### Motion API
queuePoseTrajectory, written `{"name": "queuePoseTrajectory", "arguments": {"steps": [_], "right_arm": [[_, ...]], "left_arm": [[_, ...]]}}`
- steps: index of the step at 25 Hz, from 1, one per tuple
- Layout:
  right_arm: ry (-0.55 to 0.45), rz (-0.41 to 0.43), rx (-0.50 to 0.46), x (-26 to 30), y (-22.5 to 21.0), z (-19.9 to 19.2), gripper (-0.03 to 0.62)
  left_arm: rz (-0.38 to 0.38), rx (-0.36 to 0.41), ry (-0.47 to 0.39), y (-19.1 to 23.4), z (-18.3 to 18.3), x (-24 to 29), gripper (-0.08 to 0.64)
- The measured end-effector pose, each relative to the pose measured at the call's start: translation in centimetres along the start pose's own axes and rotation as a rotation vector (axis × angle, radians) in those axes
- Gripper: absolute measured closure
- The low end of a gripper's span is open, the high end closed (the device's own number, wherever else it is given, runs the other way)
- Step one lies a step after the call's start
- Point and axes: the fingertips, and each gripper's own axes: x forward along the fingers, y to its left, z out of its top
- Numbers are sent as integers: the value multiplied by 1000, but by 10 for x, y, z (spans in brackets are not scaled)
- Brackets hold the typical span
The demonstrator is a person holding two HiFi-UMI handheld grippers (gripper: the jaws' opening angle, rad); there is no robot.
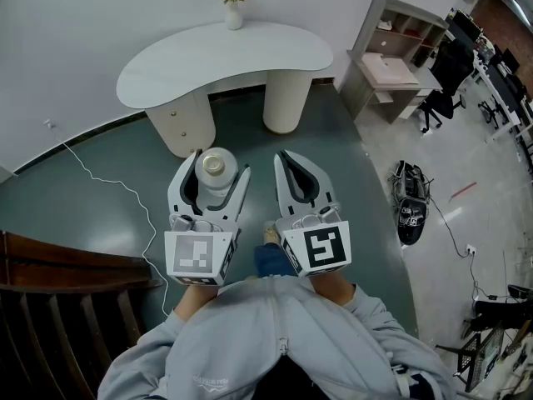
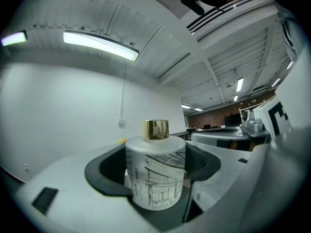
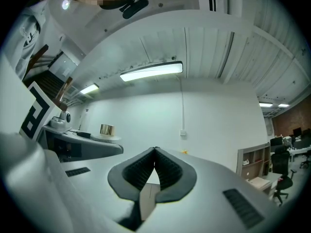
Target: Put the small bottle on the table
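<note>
The small bottle [image 1: 215, 173] is a frosted white cylinder with a line drawing and a gold cap [image 2: 155, 129]. It stands upright between the dark pads of my left gripper [image 1: 218, 165], which is shut on its body [image 2: 155, 178]. To its right at the same height is my right gripper [image 1: 283, 158], with its jaws shut tip to tip and nothing between them [image 3: 155, 150]. Both are held over the dark green floor, short of the white curved table [image 1: 275, 48]. The bottle's gold cap [image 3: 107, 129] also shows at the left of the right gripper view.
A white vase with yellow flowers [image 1: 235, 7] stands at the table's far edge. A wooden shelf unit [image 1: 391, 57] and an office chair [image 1: 441, 86] are at the right. A black bag [image 1: 410, 211] and a white cable [image 1: 125, 190] lie on the floor. Dark wooden furniture [image 1: 58, 298] stands at the lower left.
</note>
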Motion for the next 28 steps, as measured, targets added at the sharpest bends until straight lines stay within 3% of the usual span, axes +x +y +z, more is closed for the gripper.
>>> {"name": "queuePoseTrajectory", "arguments": {"steps": [16, 28], "right_arm": [[-9, 65, 9, 144, -99, -28, 566], [-18, 114, 6, 213, -165, -50, 566]], "left_arm": [[79, -12, -14, 52, 0, 158, 227], [112, -13, -15, 63, -8, 252, 227]]}}
